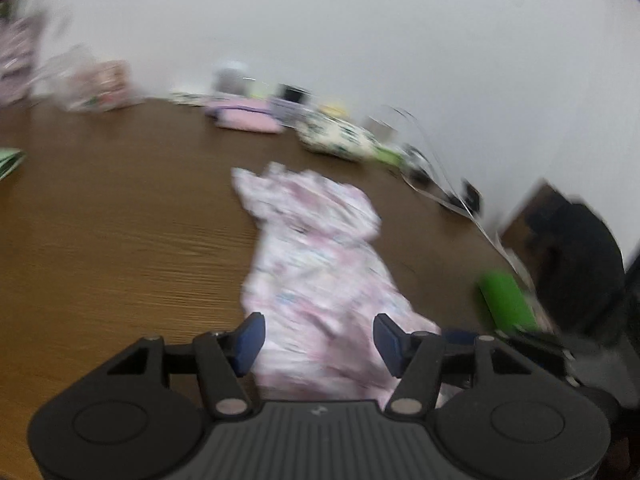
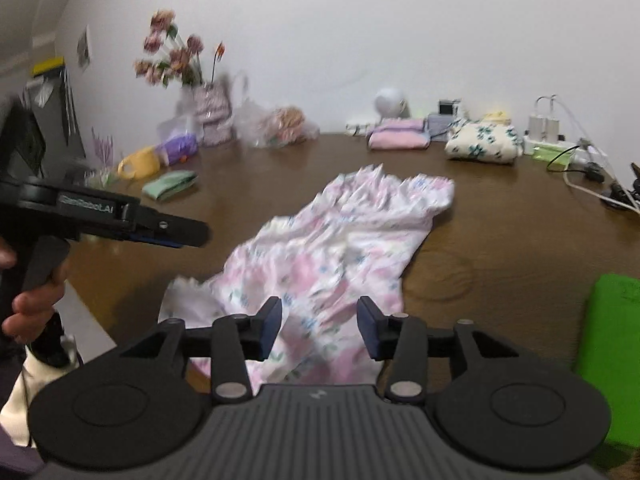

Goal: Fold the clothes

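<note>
**Pink floral garment lies unfolded on the brown table, both grippers empty above it**

The pink floral garment [image 2: 340, 240] is spread loose and crumpled across the middle of the wooden table [image 2: 500, 240], running from the near edge towards the far side, with a ruffled, gathered end pointing away. The left wrist view is blurred, but it shows the same garment [image 1: 316, 264] stretching away between the fingers.

The right gripper [image 2: 319, 328] hangs just above the garment's near end, its blue-padded fingers spread apart with cloth visible between them and nothing clamped. The left gripper [image 1: 319, 342] is likewise spread wide over the near part of the cloth, gripping nothing. In the right wrist view the left gripper [image 2: 176, 236] shows from the side at the left, held by a hand [image 2: 34, 300] on its trigger handle, above the table and to the left of the garment.

Along the back of the table, by the white wall, sit a folded pink pile [image 2: 398, 138], a folded cream item with green flowers [image 2: 482, 144], a vase of pink flowers [image 2: 212, 112], a yellow cup [image 2: 140, 164] and a small folded green cloth [image 2: 170, 185]. A bright green flat object [image 2: 608, 360] lies at the near right, apart from the garment
</note>
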`<state>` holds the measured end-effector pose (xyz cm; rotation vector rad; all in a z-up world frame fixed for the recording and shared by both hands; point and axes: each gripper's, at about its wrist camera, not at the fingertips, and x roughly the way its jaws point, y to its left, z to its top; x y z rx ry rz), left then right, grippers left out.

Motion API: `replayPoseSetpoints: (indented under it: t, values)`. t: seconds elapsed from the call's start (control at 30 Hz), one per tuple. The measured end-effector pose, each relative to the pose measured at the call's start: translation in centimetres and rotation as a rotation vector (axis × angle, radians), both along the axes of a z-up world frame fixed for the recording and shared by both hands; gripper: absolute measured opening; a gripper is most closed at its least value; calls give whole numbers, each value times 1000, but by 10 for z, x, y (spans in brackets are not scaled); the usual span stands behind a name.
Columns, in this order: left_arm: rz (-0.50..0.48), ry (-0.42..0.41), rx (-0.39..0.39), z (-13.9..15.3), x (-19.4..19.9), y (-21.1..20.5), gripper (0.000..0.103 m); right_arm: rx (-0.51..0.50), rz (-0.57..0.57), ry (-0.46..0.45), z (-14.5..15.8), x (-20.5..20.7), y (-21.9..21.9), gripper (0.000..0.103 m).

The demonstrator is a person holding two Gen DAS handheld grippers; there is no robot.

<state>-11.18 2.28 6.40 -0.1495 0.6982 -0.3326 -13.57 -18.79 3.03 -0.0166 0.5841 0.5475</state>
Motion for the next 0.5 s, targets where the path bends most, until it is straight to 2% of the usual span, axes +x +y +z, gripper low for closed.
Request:
replayPoseSetpoints:
  t: [0.07, 0.1, 0.13, 0.2, 0.23, 0.27, 0.3, 0.33, 0.37, 0.43, 0.5]
  values:
    - [18, 0, 97, -10, 3, -14, 62, -19, -12, 12, -7, 3, 5, 42]
    - [30, -2, 117, -15, 4, -16, 66, -21, -9, 18, -11, 5, 6, 43]
    - [42, -1, 124, -20, 6, -16, 71, -24, -5, 24, -15, 6, 7, 43]
    - [42, 12, 97, -26, 10, -12, 67, -4, -6, 43, -17, 9, 5, 43]
    - [32, 20, 70, -27, 11, -9, 54, 9, -7, 53, -19, 11, 3, 42]
    - [10, 24, 38, -29, 12, -5, 33, 21, -9, 63, -20, 12, 2, 41]
    - [-15, 26, 5, -32, 14, -2, 22, 33, -10, 74, -21, 14, 1, 38]
    - [-41, 29, -27, -35, 16, 1, 8, 45, -11, 84, -22, 15, -1, 27]
    - [-51, 33, -43, -39, 18, 2, 8, 58, -12, 94, -23, 17, -2, 13]
    - [-56, 26, -51, -41, 21, 3, 8, 85, -16, 126, -25, 22, -5, 12]
    - [-62, 30, -42, -40, 21, 2, 12, 59, -33, 123, -28, 25, -5, 12]
